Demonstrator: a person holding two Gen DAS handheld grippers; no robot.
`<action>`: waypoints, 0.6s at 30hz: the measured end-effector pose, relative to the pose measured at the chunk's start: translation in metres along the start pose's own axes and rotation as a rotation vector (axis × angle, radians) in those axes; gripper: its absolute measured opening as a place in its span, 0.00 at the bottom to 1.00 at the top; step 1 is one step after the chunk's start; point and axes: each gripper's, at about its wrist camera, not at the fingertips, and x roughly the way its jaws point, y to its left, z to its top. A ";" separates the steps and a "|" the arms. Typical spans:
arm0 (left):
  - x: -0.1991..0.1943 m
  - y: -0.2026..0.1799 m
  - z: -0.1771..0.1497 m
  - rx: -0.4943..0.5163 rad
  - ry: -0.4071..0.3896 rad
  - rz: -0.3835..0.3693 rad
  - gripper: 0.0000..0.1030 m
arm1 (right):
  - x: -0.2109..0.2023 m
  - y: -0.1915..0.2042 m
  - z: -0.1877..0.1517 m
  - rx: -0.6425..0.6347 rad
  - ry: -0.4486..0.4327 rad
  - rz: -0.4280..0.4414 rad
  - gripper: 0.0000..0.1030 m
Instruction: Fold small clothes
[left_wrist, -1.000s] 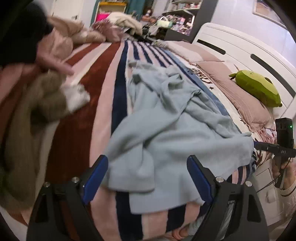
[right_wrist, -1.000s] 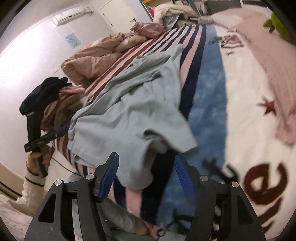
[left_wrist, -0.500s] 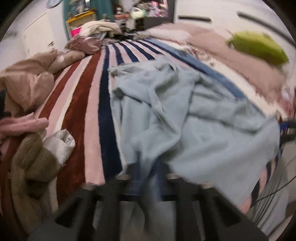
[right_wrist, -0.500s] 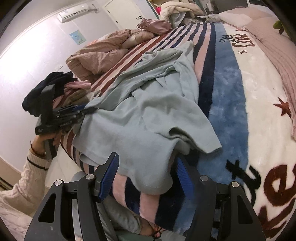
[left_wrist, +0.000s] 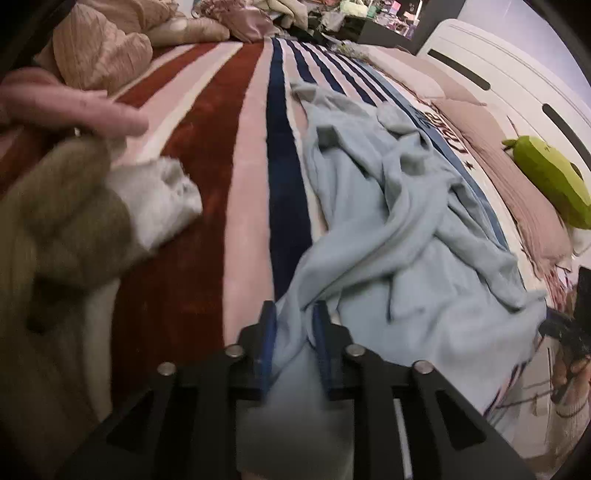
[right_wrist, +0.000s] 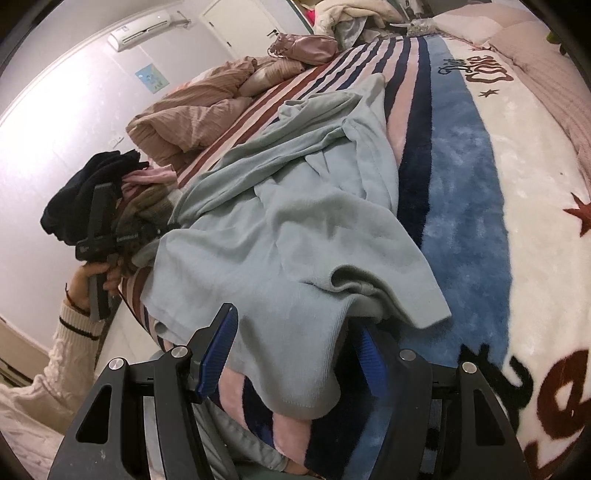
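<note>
Soft, even indoor light fills both of my wrist views. The white wall (right_wrist: 55, 122) glares, nearly washed out. Heavy fisheye bending curves everything toward dark round corners. In my left view, a finger (left_wrist: 85, 110) and brown cloth (left_wrist: 55, 221) close by are badly blurred.

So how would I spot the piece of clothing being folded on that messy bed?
Find the striped blanket covering the bed. The light blue garment lies crumpled along its middle, its near edge pinched by the left gripper. It alone is pale blue; the neighbouring clothes are tan, olive and black.
</note>
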 end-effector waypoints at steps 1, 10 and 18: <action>-0.004 0.000 -0.006 0.008 0.001 -0.014 0.21 | 0.000 -0.001 0.000 0.002 0.001 0.003 0.57; -0.019 -0.018 -0.041 0.125 0.016 0.031 0.16 | 0.002 0.001 0.000 0.003 0.002 0.005 0.57; -0.079 -0.036 -0.031 0.109 -0.138 -0.056 0.04 | -0.004 0.009 -0.003 -0.009 -0.015 0.010 0.57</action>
